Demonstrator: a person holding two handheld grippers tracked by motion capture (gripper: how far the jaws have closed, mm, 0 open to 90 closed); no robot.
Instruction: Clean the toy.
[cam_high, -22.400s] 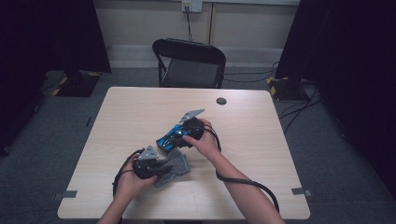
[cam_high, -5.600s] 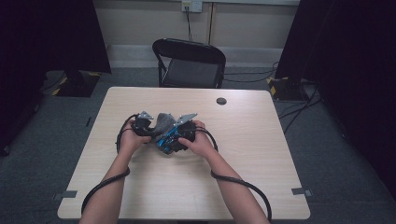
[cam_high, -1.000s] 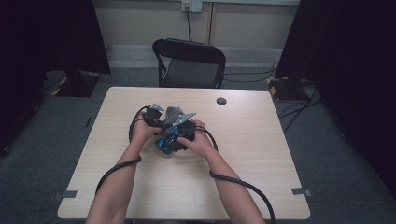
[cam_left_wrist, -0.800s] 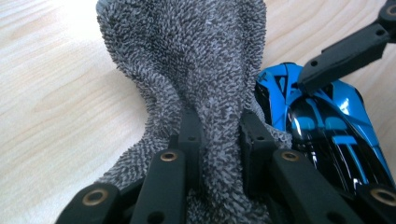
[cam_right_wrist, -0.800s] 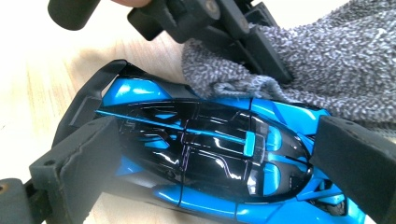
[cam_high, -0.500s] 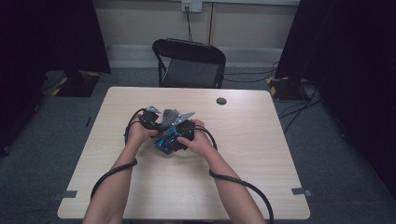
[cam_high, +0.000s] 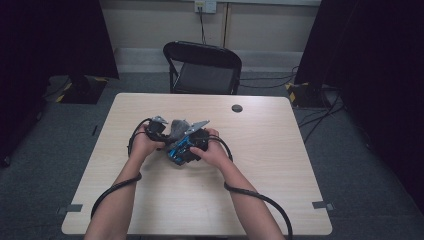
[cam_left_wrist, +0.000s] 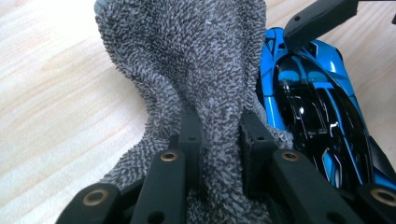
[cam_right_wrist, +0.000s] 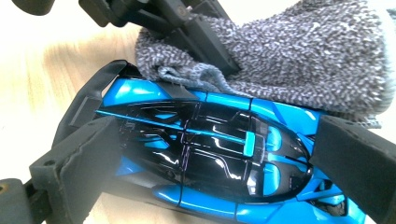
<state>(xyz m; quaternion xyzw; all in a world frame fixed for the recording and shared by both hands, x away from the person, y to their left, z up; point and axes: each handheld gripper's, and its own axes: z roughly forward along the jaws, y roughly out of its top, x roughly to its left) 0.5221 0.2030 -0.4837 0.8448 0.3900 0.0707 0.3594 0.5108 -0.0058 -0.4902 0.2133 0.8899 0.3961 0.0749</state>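
Blue-and-black glossy plastic toy sports car lies near the centre of the pale wood-grain table, between the two hand-held tools.

1. Right gripper: the jaws are spread wide around the car body. One black padded jaw stands at the 9 o'clock side of the right gripper view, against the car's dark rear end; the other stands at 3 o'clock, against its nose. Both pads touch the car, gripping it lengthwise. In the high view the right gripper sits at the centre of the work area, with the person's right hand at its 4 o'clock.

2. Left gripper: the jaws are drawn close together and pinch a fold of the grey looped terry cloth. The cloth bunches upward toward 12 o'clock from the jaws and spreads wide at its far end. In the high view the left gripper lies at 10 o'clock from the car.

3. Relative position: in the left gripper view the car lies at 3 o'clock of the pinched cloth, touching its edge. In the right gripper view the cloth rests on the car's long side from 12 to 2 o'clock.
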